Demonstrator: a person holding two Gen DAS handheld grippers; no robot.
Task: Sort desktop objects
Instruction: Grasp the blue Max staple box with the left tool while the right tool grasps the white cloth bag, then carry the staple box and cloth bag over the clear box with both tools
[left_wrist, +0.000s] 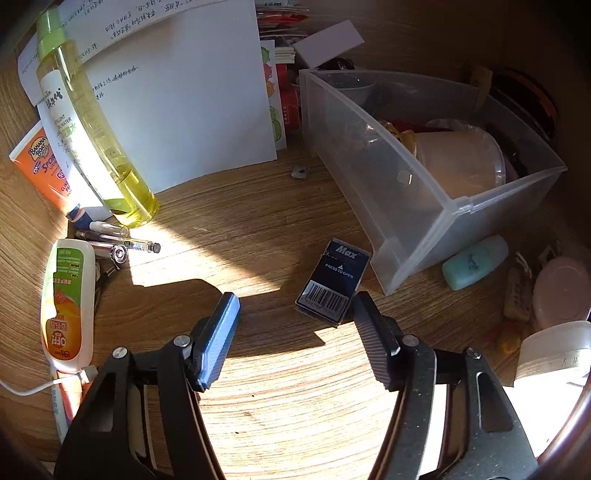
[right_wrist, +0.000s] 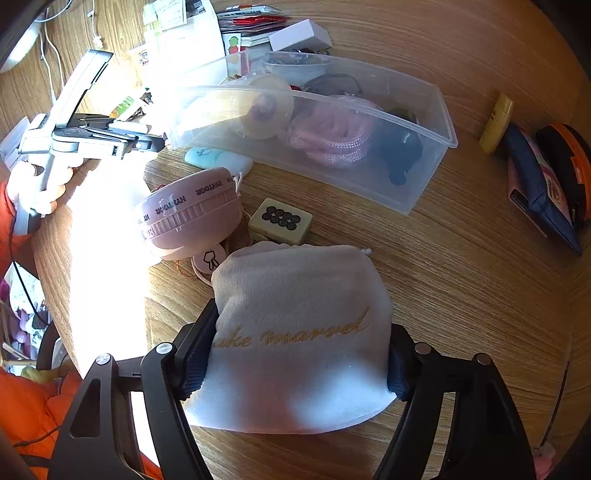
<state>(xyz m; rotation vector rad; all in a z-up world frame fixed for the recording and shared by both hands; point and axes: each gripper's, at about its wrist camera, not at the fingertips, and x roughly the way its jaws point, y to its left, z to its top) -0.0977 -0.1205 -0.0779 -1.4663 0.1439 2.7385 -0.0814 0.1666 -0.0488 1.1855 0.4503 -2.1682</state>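
1. Left wrist view only: the left gripper (left_wrist: 295, 328) has its jaws wide apart and holds nothing. A dark box marked "Max" (left_wrist: 334, 280) lies at centre frame, just ahead of the right-hand finger and just beside the near corner of the clear plastic bin (left_wrist: 406, 206).
2. Right wrist view only: the right gripper (right_wrist: 301, 354) is closed on a pale fabric pouch (right_wrist: 301, 332) with gold script, which fills the lower centre of the frame.
3. Right wrist view, beyond the pouch: a mahjong tile (right_wrist: 280, 221) and a pink round case (right_wrist: 192, 218) lie close together, with the bin behind them holding pink cord (right_wrist: 332, 136).
4. Left wrist view, left side: a yellow liquid bottle (left_wrist: 96, 125), an orange sunscreen tube (left_wrist: 40, 166), a repellent bottle marked "OFF" (left_wrist: 66, 302) and pens (left_wrist: 122, 240). White paper sheets (left_wrist: 177, 92) sit at upper centre.
5. A mint-green bottle (left_wrist: 474, 262) lies beside the bin, at right.
6. The surface is a wood-grain desk (left_wrist: 277, 398), with strong sunlight in patches.
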